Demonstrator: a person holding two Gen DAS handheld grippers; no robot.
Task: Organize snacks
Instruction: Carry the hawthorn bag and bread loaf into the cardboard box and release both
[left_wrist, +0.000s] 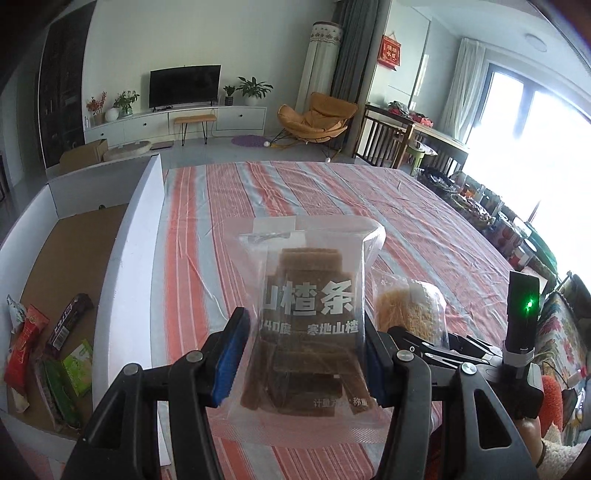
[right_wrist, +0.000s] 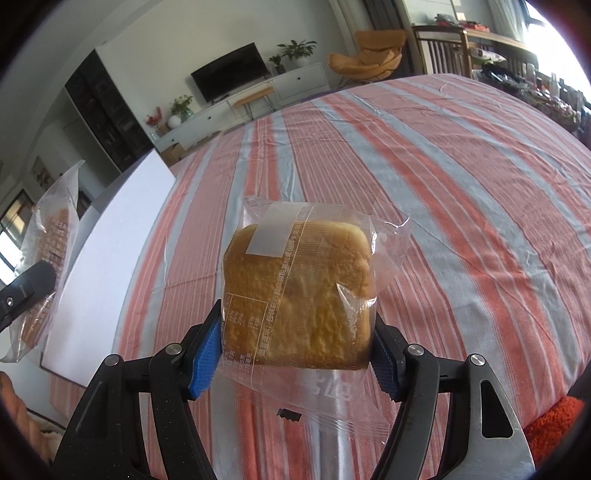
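Both tools loaded, lifted over striped bed.
Left tool (left_wrist: 303, 354) pinches hawthorn-strip bag (left_wrist: 310, 317); right tool (right_wrist: 295, 354) pinches wrapped bread (right_wrist: 299, 295), both angled down. Bed (right_wrist: 461, 184) ahead bare; snack box (left_wrist: 129, 266) hugs its left edge.

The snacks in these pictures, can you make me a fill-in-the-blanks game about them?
1. The left tool holds a clear bag of brown ____.
2. The right tool holds a wrapped piece of ____.
3. The cloth under both has red and grey ____.
4. More snacks lie in the white ____ on the left.

Missing words: strips; bread; stripes; box
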